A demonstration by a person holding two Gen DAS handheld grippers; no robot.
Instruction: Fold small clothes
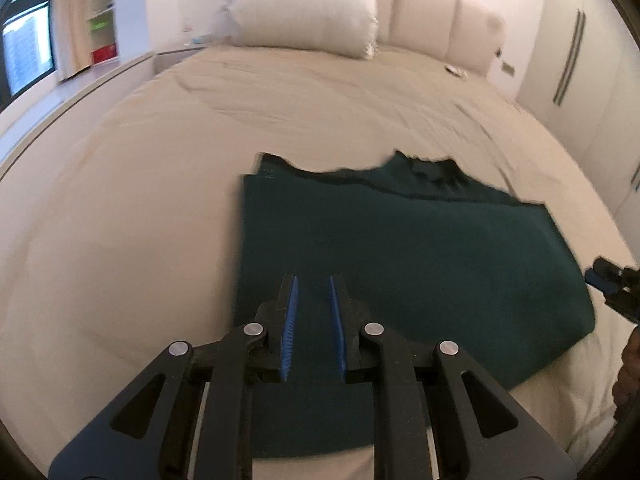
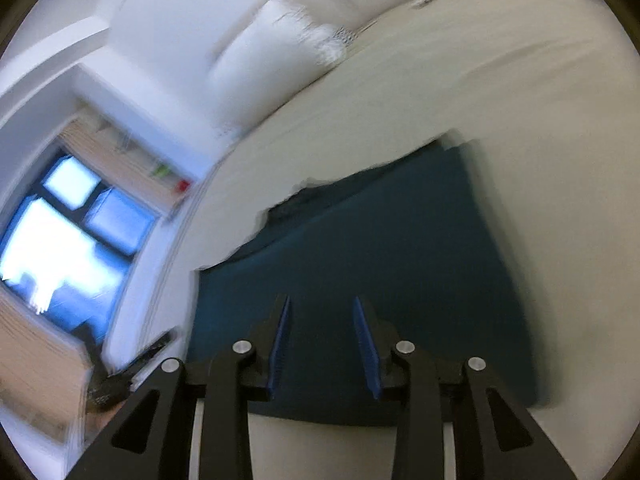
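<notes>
A dark green garment [image 1: 420, 264] lies folded flat on the beige bed [image 1: 160, 200], with a ragged darker edge at its far side. My left gripper [image 1: 313, 280] is open and empty, hovering over the garment's near left part. My right gripper [image 2: 321, 300] is open and empty above the same garment [image 2: 380, 248], seen tilted and blurred in the right wrist view. The right gripper's tip also shows in the left wrist view [image 1: 608, 280], beside the garment's right edge.
A white pillow [image 1: 308, 12] leans on the padded headboard [image 1: 440, 20] at the far end. A window [image 2: 60, 236] and shelves [image 1: 102, 12] stand to the left, a white wardrobe [image 1: 580, 60] to the right. Bare bedsheet [image 2: 540, 120] surrounds the garment.
</notes>
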